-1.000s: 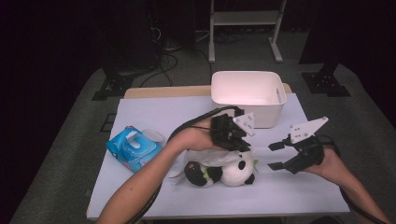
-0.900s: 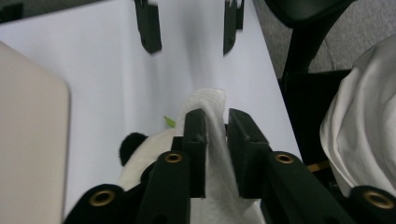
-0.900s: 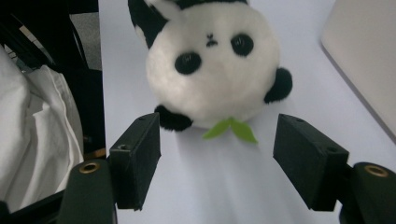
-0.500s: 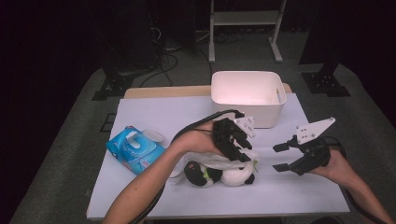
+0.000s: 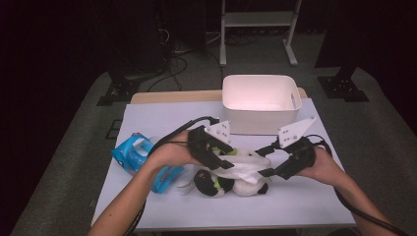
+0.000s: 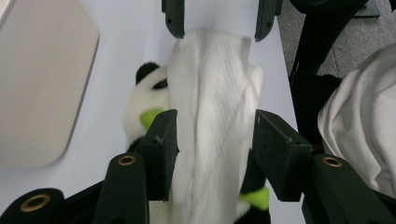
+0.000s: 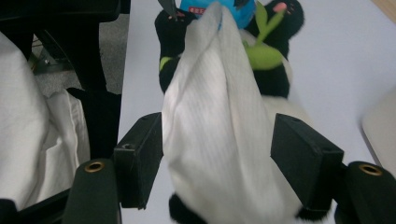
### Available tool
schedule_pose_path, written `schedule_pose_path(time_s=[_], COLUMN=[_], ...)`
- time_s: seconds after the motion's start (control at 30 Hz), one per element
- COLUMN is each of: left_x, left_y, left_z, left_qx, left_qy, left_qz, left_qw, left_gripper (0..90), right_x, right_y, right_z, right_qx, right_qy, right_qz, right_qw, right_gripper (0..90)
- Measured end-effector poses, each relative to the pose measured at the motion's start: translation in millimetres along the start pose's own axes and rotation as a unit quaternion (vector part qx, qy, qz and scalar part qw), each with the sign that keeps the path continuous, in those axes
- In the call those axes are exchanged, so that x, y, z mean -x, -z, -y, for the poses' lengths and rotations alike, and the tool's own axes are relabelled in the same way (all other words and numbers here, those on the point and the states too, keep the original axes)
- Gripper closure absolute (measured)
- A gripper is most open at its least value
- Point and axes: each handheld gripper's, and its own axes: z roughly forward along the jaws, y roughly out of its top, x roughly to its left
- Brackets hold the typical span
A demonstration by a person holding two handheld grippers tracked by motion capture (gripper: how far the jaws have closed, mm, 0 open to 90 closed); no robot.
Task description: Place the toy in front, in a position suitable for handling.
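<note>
The high view is looking forward and down from above the person's side, taking in the whole table [image 5: 162, 118] from a distance. The left gripper view is riding on the left gripper [image 6: 212, 140] and looking along its jaws at close range. The right gripper view is doing likewise from the right gripper [image 7: 217, 154], facing the opposite way. All three views are sharing the white cloth [image 5: 246, 164] [image 6: 210, 121] [image 7: 219, 126] and the panda toy [image 5: 221, 184] [image 6: 140, 100] [image 7: 273, 70].

High view: my surface [image 5: 162, 118] lit bright from above, room around it near black. White bin [image 5: 259, 102] slightly blown out, pinkish glare inside. Frame soft, low detail. My two tool views are evenly bright; cloth [image 6: 212, 116] sharp mid-frame, near black jaws soft, edges blurred, faint shadows beside the toy panda [image 7: 275, 74].
</note>
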Motion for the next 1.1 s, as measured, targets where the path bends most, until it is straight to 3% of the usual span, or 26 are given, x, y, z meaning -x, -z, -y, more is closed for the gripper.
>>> schedule_pose_path(time_s=[0.2,0.33,0.43,0.6,0.87,1.1], left_x=[3.7,5.5,6.4,7.5,8.1,6.7], left_y=[8.5,12.6,14.1,12.8,11.3,8.1], left_z=[25.5,40.6,47.4,52.6,57.2,66.1], left_qx=[0.003,0.013,0.015,0.019,0.008,0.006], left_qy=[0.017,0.033,0.038,0.042,0.044,0.057], left_qz=[-0.012,-0.019,-0.026,-0.024,-0.031,-0.027], left_qw=[0.9998,0.9992,0.9988,0.9986,0.9985,0.9980], left_gripper=[49.2,47.5,44.7,43.2,42.1,41.7], right_x=[3.4,0.6,-0.5,-2.3,-4.0,3.7], right_y=[-40.2,-57.1,-65.1,-58.8,-38.4,-19.7], right_z=[-18.1,-21.0,-16.4,-9.9,5.4,38.5], right_qx=[-0.012,-0.018,-0.031,-0.020,-0.025,-0.033], right_qy=[0.020,0.047,0.049,0.047,0.037,0.002], right_qz=[-0.016,-0.006,0.002,0.008,0.025,0.053], right_qw=[0.9996,0.9987,0.9983,0.9986,0.9987,0.9981], right_gripper=[41.8,57.7,72.1,83.9,86.7,86.4])
